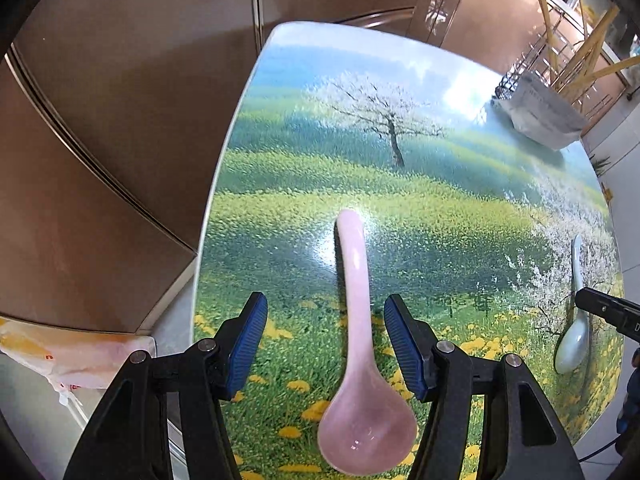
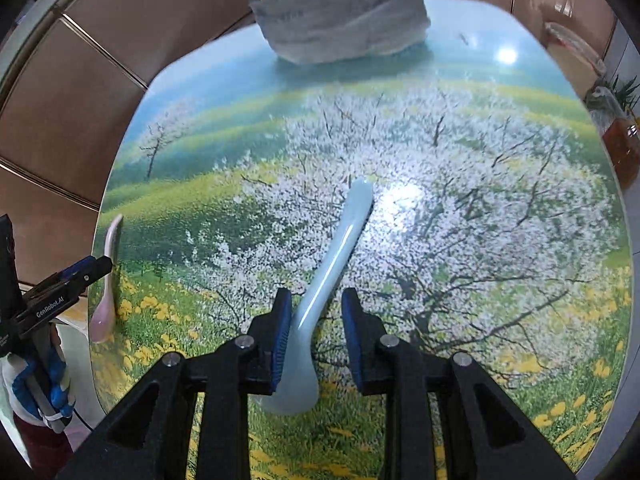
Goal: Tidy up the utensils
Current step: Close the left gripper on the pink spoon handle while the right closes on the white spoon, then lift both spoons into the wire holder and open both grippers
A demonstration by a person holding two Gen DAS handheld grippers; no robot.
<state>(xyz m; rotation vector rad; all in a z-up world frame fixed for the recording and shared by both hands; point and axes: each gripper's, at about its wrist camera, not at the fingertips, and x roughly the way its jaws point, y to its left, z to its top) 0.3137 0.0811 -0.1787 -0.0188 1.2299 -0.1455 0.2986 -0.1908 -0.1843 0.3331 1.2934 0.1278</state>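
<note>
Pink spoon (image 1: 360,320) lying flat on desk (image 1: 280,200), long axis running 6 to 12 o'clock in left wrist view, bowl at 6, handle tip at 12. Left tool (image 1: 326,304) pointing steeply down, astride the handle just above the bowl, jaws standing wide, clear gap to each pad; nothing gripped. Pale blue spoon (image 2: 332,264) likewise flat on desk, long axis from 6 toward 1 o'clock in right wrist view, bowl at 6, handle tip at 1. Right tool (image 2: 316,296) astride the neck, jaws narrower but not clamped: daylight visible at the 3 o'clock pad, 9 o'clock pad close against the spoon's edge, contact not determinable. Each spoon nearer its own tool, the two well apart across the desk. Grey-wrapped holder (image 2: 340,28) at 12 o'clock beyond the blue spoon, judged the likely destination. Judged requirement: closing squarely across each handle, right tool needing a slight turn toward 1 o'clock to match the slant.
</note>
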